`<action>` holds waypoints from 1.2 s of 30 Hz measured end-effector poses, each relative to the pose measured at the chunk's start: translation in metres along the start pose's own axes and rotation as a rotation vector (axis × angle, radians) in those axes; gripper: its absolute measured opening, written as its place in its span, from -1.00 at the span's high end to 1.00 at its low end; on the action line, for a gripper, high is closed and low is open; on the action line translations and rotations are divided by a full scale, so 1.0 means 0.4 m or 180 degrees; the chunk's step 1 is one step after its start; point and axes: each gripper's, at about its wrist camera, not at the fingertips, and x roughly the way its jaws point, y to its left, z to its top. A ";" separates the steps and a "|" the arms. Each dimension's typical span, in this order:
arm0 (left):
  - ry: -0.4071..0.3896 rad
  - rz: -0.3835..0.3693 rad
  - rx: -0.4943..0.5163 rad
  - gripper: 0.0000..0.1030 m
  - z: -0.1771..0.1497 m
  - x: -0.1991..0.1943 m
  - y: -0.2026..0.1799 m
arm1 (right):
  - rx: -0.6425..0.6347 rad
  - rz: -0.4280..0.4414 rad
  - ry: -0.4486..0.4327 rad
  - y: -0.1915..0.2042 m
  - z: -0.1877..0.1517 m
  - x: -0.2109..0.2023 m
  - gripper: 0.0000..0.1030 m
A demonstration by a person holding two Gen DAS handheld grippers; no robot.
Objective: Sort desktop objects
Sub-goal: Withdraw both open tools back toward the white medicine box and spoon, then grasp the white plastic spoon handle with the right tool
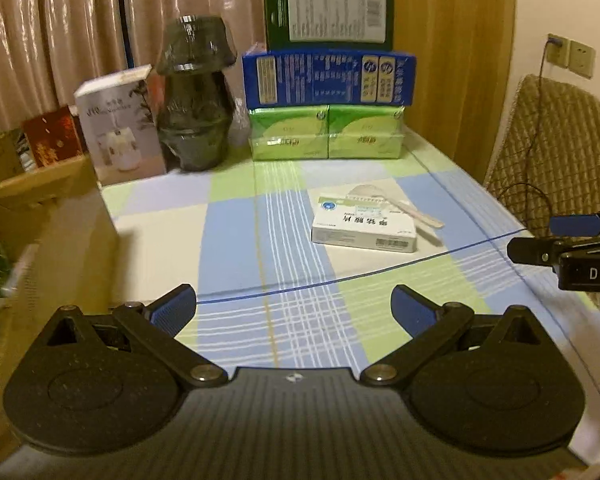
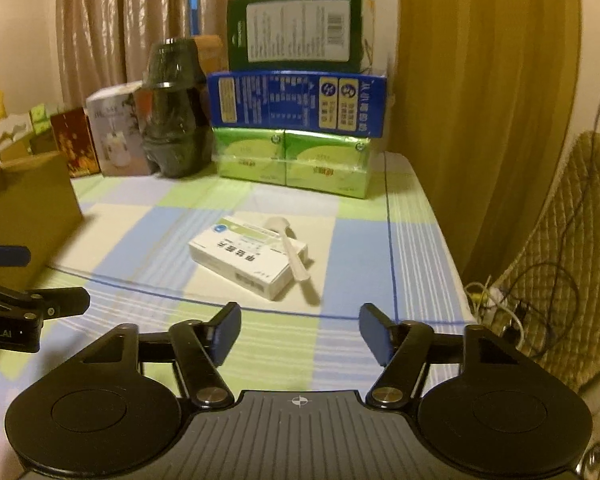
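Nothing sorted yet: the white medicine box (image 2: 249,258) with the plastic spoon (image 2: 290,250) across it lies mid-bench on the checked cloth (image 2: 356,240), untouched, while the left gripper (image 1: 294,306) and right gripper (image 2: 300,330) hover short, jaws released, empty.

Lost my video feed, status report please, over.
Left gripper and right gripper open, both empty. White spoon lying across medicine box, untouched. Nothing in the way.
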 end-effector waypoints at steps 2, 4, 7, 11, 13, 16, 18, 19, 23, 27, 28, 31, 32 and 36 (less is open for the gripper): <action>0.0013 0.0017 0.0010 -0.98 -0.006 0.050 0.001 | -0.0178 -0.0083 -0.0037 0.013 -0.002 0.041 -0.03; -0.0003 0.0023 0.0039 -0.98 -0.011 0.091 0.001 | -0.0369 -0.0129 -0.0040 0.030 -0.005 0.082 0.09; 0.0002 0.0003 -0.0001 -0.98 -0.009 0.146 0.009 | -0.0745 -0.0227 -0.0034 0.052 -0.007 0.136 0.18; -0.0010 -0.0095 -0.0073 -0.98 0.011 0.196 0.016 | -0.1013 -0.0267 0.0037 0.060 -0.010 0.205 0.21; -0.0012 -0.0124 -0.0039 -0.98 0.021 0.220 0.016 | -0.1002 -0.0263 0.0067 0.057 -0.006 0.233 0.26; -0.0059 -0.0181 0.0010 -0.98 0.032 0.240 0.015 | -0.0934 -0.0260 0.0081 0.046 0.010 0.265 0.34; -0.0058 -0.0194 -0.0010 -0.98 0.033 0.249 0.020 | -0.0846 -0.0250 0.0090 0.035 0.019 0.281 0.39; -0.0047 -0.0198 -0.0039 -0.98 0.031 0.253 0.023 | -0.0809 -0.0238 0.0101 0.030 0.021 0.290 0.43; 0.0022 -0.0212 -0.0066 -0.98 0.022 0.261 0.029 | -0.0728 -0.0176 0.0143 0.025 0.027 0.307 0.68; 0.0029 -0.0218 -0.0081 -0.98 0.020 0.262 0.028 | -0.0650 -0.0122 0.0208 0.018 0.027 0.311 0.79; 0.0026 -0.0222 -0.0078 -0.98 0.020 0.261 0.028 | -0.0613 -0.0103 0.0247 0.013 0.028 0.309 0.79; 0.0015 -0.0214 -0.0054 -0.98 0.020 0.259 0.026 | -0.0477 -0.0006 0.0376 0.000 0.028 0.292 0.79; 0.0018 -0.0212 -0.0053 -0.98 0.019 0.259 0.026 | -0.0398 0.0075 0.0444 -0.007 0.027 0.284 0.79; 0.0021 -0.0202 -0.0066 -0.98 0.018 0.254 0.030 | -0.0114 0.0271 0.0714 -0.028 0.011 0.257 0.80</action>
